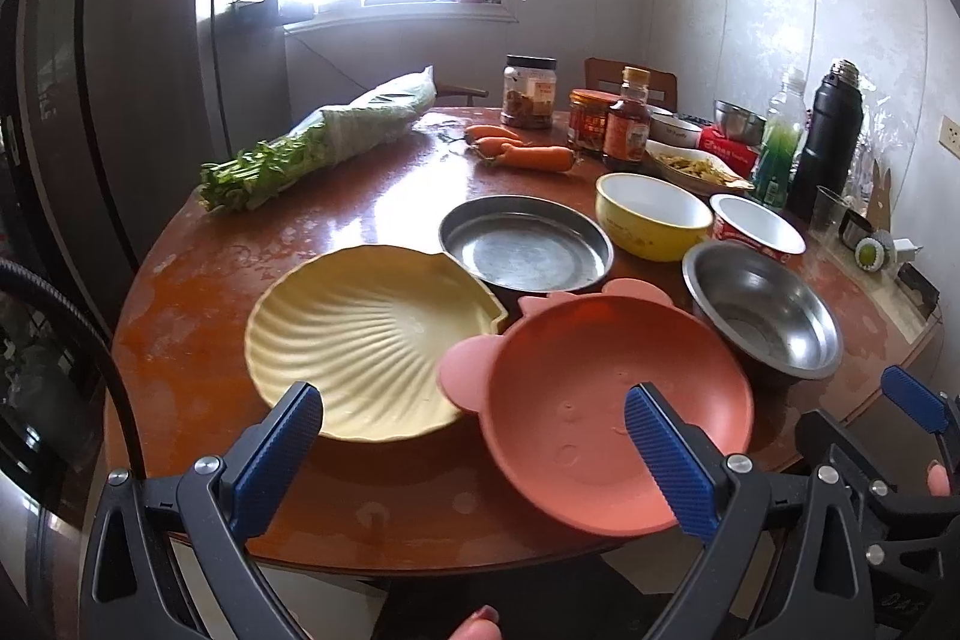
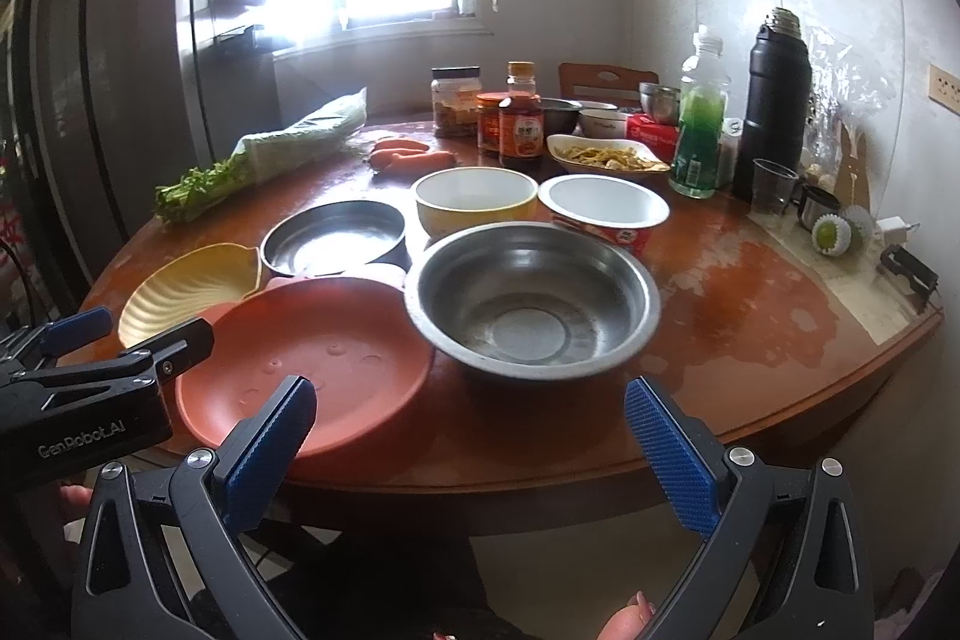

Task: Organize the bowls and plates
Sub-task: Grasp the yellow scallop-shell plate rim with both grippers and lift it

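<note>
A pink plate with ears (image 1: pixel 600 400) (image 2: pixel 312 370) lies at the table's front edge, partly over a yellow shell-shaped plate (image 1: pixel 360 340) (image 2: pixel 186 286). Behind them sit a flat steel plate (image 1: pixel 525 250) (image 2: pixel 333 238), a yellow bowl (image 1: pixel 651 214) (image 2: pixel 474 202), a red-and-white bowl (image 1: pixel 756 220) (image 2: pixel 603 211) and a steel bowl (image 1: pixel 762 316) (image 2: pixel 531 298). My left gripper (image 1: pixel 474 454) is open and empty in front of the pink and shell plates. My right gripper (image 2: pixel 471 451) is open and empty in front of the steel bowl.
Bagged greens (image 1: pixel 312 148), carrots (image 1: pixel 522 151), jars and a sauce bottle (image 1: pixel 627 124), a dish of food (image 2: pixel 606 157), a green bottle (image 2: pixel 699 136), a black flask (image 2: pixel 774 100) and a cup (image 2: pixel 774 187) crowd the round wooden table's (image 2: pixel 750 316) far side.
</note>
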Demonstrator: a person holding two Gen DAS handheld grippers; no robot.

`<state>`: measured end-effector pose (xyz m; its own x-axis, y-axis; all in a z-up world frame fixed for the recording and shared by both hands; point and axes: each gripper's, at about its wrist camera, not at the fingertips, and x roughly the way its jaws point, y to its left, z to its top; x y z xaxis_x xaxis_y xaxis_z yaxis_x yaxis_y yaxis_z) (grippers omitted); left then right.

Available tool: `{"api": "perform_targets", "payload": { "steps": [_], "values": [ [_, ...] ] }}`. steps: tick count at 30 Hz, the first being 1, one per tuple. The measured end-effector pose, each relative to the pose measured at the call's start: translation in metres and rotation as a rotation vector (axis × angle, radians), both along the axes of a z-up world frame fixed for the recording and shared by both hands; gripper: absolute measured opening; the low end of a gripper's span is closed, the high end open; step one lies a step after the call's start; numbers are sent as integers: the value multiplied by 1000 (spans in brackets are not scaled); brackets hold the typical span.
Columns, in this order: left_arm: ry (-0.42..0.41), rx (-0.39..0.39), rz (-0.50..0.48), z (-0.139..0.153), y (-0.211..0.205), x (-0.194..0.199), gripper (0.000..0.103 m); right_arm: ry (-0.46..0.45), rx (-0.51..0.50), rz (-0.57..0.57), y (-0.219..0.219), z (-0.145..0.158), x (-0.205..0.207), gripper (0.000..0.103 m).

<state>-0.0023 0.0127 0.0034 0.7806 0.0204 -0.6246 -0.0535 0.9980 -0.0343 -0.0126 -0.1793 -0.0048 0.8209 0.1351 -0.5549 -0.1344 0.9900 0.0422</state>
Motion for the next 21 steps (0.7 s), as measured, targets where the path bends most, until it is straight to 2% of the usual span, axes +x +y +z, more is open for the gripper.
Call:
{"api": "perform_targets", "payload": {
  "steps": [5, 12, 19, 21],
  "values": [
    [-4, -22, 43, 6, 26, 0, 102, -8, 2, 41, 13, 9, 4, 103],
    [34, -53, 164, 2, 85, 8, 102, -8, -20, 156, 56, 23, 24, 103],
    [93, -84, 203, -15, 126, 17, 102, 57, 5, 251, 97, 22, 60, 103],
    [108, -95, 200, -20, 130, 19, 102, 76, -17, 270, 110, 20, 71, 103]
  ]
}}
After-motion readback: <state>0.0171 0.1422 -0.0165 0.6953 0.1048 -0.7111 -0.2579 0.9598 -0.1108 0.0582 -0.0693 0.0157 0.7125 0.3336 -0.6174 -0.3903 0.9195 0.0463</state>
